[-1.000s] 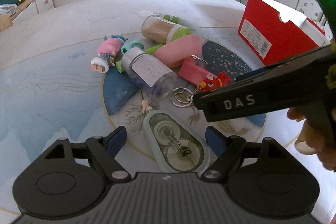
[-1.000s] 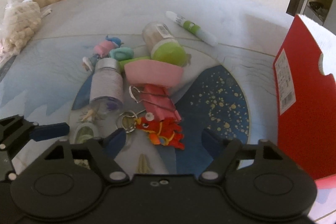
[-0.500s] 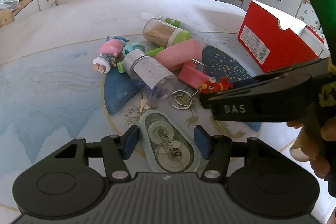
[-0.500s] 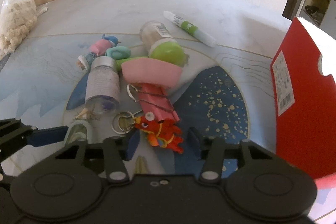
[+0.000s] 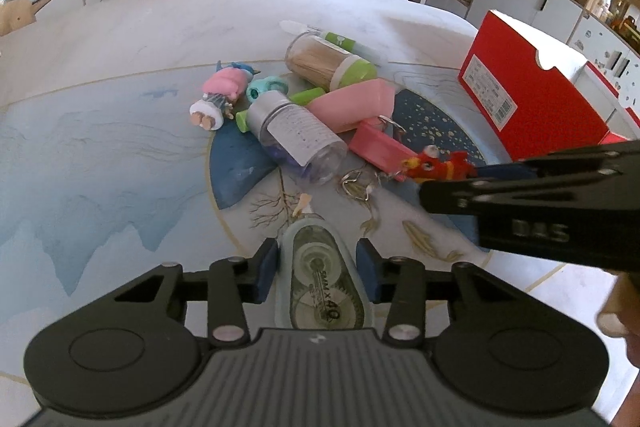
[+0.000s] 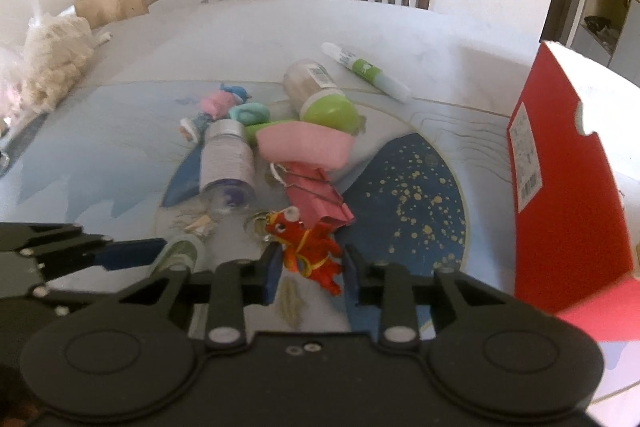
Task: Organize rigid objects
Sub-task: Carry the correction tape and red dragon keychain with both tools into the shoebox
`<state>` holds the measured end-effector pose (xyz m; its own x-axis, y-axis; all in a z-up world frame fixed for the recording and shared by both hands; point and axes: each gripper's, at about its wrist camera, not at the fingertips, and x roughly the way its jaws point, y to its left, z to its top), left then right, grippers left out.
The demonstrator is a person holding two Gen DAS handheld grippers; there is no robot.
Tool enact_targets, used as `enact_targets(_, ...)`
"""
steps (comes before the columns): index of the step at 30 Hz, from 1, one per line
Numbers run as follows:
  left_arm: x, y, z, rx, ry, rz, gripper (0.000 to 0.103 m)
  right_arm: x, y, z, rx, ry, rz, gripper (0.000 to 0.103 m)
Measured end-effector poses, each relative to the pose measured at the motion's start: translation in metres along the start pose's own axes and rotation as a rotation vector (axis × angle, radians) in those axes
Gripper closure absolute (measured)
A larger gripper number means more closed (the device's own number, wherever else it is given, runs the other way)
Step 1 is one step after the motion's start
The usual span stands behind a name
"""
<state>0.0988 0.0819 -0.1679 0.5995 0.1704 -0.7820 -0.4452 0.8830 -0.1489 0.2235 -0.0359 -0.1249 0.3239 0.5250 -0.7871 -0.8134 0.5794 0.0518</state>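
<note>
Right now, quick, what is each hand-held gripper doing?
Left hand-held gripper: jaws closing around the tape dispenser; contact cannot be told.
Right hand-held gripper: jaws closing around the red toy; contact cannot be told.

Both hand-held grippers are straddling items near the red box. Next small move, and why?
Probably finish both closures before lifting. The left hand-held gripper is closing around the correction tape dispenser, its pads near the sides. The right hand-held gripper is closing around the red dragon keychain. Neither grip looks settled. The red box sits open at right.
</note>
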Motion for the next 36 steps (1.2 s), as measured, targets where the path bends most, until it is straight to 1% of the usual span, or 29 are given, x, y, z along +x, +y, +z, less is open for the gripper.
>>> enact_targets(8, -0.019, -0.002, 0.006, -0.011, -0.027, -0.016, 0.062, -0.039, -0.010, 0.000, 0.035, -0.050, 0.013, 0.072)
enact_targets(12, -0.032, -0.008, 0.018, 0.001, -0.042, -0.017, 0.062, -0.062, -0.019, 0.004, 0.037, -0.062, 0.000, 0.072)
enact_targets(15, -0.042, -0.014, 0.031, 0.004, -0.054, -0.038, 0.062, -0.076, -0.027, 0.008, 0.041, -0.061, -0.008, 0.072)
enact_targets(19, -0.053, -0.028, 0.048, 0.031, -0.078, -0.050, 0.062, -0.093, -0.042, 0.013, 0.061, -0.076, -0.018, 0.072)
enact_targets(25, -0.063, -0.052, 0.071, 0.078, -0.115, -0.065, 0.062, -0.119, -0.073, 0.020, 0.092, -0.133, -0.044, 0.071)
enact_targets(30, -0.068, -0.082, 0.092, 0.121, -0.147, -0.083, 0.063, -0.135, -0.105, 0.023, 0.118, -0.165, -0.073, 0.071)
enact_targets(36, -0.069, -0.122, 0.117, 0.164, -0.177, -0.121, 0.063, -0.145, -0.143, 0.021, 0.146, -0.178, -0.113, 0.071)
